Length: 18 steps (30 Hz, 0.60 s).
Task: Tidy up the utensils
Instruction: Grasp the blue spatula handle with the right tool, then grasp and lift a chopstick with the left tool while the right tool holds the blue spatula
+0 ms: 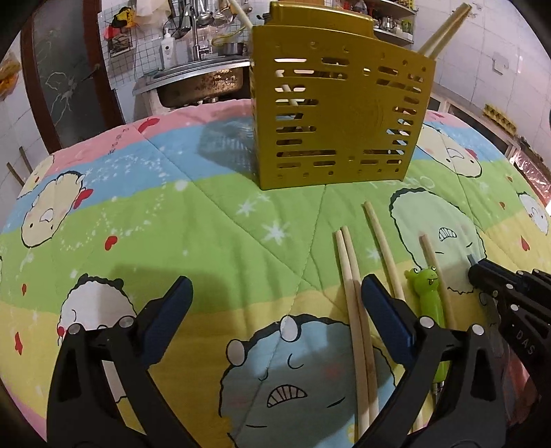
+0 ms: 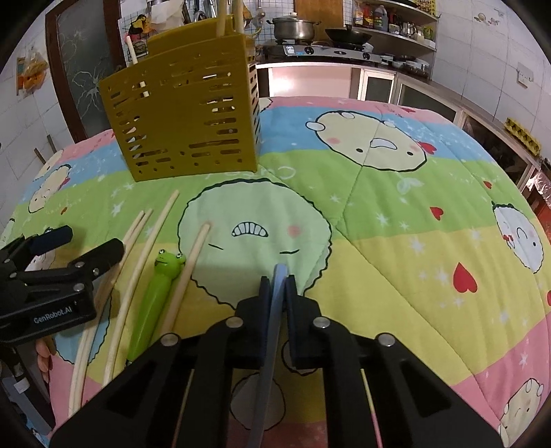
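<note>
A slotted yellow utensil holder (image 1: 337, 113) (image 2: 182, 113) stands upright on the cartoon quilt (image 1: 172, 213), with chopsticks (image 2: 224, 17) sticking out of its top. Loose on the quilt lie a pair of chopsticks (image 1: 351, 293) (image 2: 134, 234), two single chopsticks (image 1: 382, 248) (image 2: 193, 265) and a green frog-headed utensil (image 1: 425, 286) (image 2: 158, 293). My left gripper (image 1: 275, 289) (image 2: 82, 248) is open, its right finger resting over the pair. My right gripper (image 2: 278, 282) (image 1: 477, 268) is shut on a thin blue utensil handle (image 2: 272, 327), just right of the rightmost chopstick.
The quilt (image 2: 396, 241) stretches to the right of the utensils with only its prints on it. Behind are a steel sink (image 1: 199, 79), a stove with a pot (image 2: 296, 27) and counter cabinets (image 2: 378, 86). A person's fingers (image 2: 43, 358) show below the left gripper.
</note>
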### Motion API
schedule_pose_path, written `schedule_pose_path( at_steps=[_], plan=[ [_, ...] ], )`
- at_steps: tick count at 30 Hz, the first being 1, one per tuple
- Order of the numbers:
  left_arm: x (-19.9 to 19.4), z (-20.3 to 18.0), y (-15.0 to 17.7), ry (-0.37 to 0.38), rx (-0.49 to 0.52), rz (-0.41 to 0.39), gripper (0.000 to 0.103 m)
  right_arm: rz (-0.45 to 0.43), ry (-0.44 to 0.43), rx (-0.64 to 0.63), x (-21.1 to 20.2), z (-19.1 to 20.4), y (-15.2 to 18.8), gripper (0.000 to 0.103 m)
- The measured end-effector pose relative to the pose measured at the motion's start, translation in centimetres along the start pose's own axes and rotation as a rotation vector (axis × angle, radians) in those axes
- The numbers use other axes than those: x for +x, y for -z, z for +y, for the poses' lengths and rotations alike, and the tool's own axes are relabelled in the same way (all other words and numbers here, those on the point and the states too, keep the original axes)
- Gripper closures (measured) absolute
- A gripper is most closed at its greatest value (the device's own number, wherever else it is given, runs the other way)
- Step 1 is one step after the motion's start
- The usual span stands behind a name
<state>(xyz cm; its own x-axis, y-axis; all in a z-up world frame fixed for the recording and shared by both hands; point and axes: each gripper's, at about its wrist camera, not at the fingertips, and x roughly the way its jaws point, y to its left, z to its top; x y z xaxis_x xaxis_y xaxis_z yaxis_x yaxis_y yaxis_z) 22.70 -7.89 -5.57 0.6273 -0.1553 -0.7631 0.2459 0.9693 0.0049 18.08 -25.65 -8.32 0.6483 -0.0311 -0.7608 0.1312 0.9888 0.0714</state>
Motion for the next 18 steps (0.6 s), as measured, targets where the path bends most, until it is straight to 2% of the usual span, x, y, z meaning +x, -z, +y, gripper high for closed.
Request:
schedule_pose_path(
  at_steps=[9, 14, 18],
  plan=[
    [0.4, 1.1, 0.3, 0.002, -0.042, 0.022, 0.008, -0.006, -0.012, 0.01, 0.1, -0.2, 0.2, 0.093],
    [0.5, 1.2, 0.5, 0.004, -0.036, 0.026, 0.008, -0.006, -0.009, 0.009, 0.1, -0.3, 0.2, 0.093],
    [1.0, 0.4, 0.6, -0.013, 0.008, 0.049, 0.008, -0.001, 0.001, 0.007, 0.2, -0.1, 0.1, 0.093]
  ],
)
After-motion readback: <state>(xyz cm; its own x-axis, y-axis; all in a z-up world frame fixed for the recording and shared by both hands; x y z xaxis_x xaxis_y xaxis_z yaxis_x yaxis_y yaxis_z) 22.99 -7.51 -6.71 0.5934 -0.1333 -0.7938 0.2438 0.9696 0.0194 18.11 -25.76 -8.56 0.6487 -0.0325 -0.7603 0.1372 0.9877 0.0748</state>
